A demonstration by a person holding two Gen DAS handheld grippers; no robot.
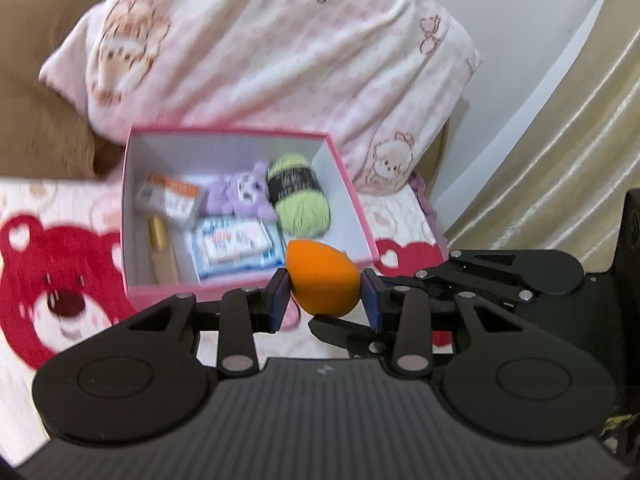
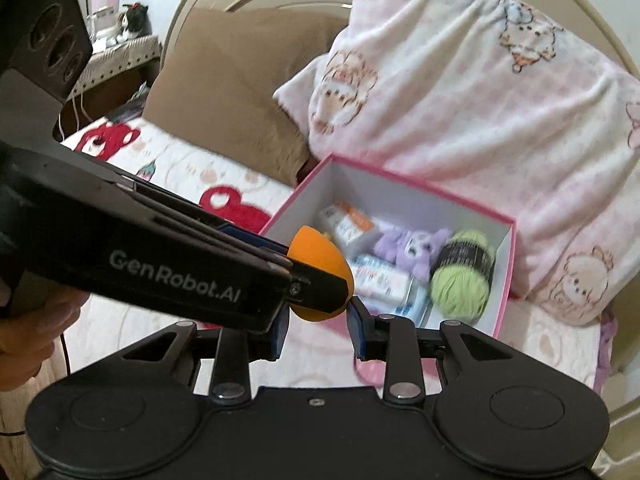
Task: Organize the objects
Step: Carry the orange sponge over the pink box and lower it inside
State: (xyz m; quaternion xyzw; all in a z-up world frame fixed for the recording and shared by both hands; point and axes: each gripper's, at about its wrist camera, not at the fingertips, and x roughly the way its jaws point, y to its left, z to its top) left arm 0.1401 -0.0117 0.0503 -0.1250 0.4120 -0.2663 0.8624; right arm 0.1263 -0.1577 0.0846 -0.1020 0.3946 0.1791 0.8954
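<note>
Left wrist view: we are holding an orange makeup sponge [image 1: 322, 280] between the blue pads of the left tongs [image 1: 326, 294], clenched on its sides, just at the near rim of the pink box [image 1: 348, 168] that fills the middle of the frame. The box is sitting on a bed sheet with red bears [image 1: 52, 280], against a pink cartoon blanket [image 1: 280, 48] in the upper half. Inside it we are seeing a green yarn ball [image 1: 300, 196], a purple plush toy [image 1: 244, 192], a wipes packet [image 1: 236, 248], a small orange and white carton [image 1: 170, 198] and a gold-capped bottle [image 1: 160, 244].

In the right wrist view the left tongs cross from the left edge with the sponge [image 2: 316, 258] at their tip. The right tongs [image 2: 316, 332] sit at lower centre, closed down to a narrow gap; whether they are pinching anything we cannot tell, as the sponge and the other tool are blocking that spot.

We judge that we are carrying the sponge to the box. Next we are needing to bring it forward over the rim, above the free corner near the wipes, lower it and release the pads without nudging the yarn.
</note>
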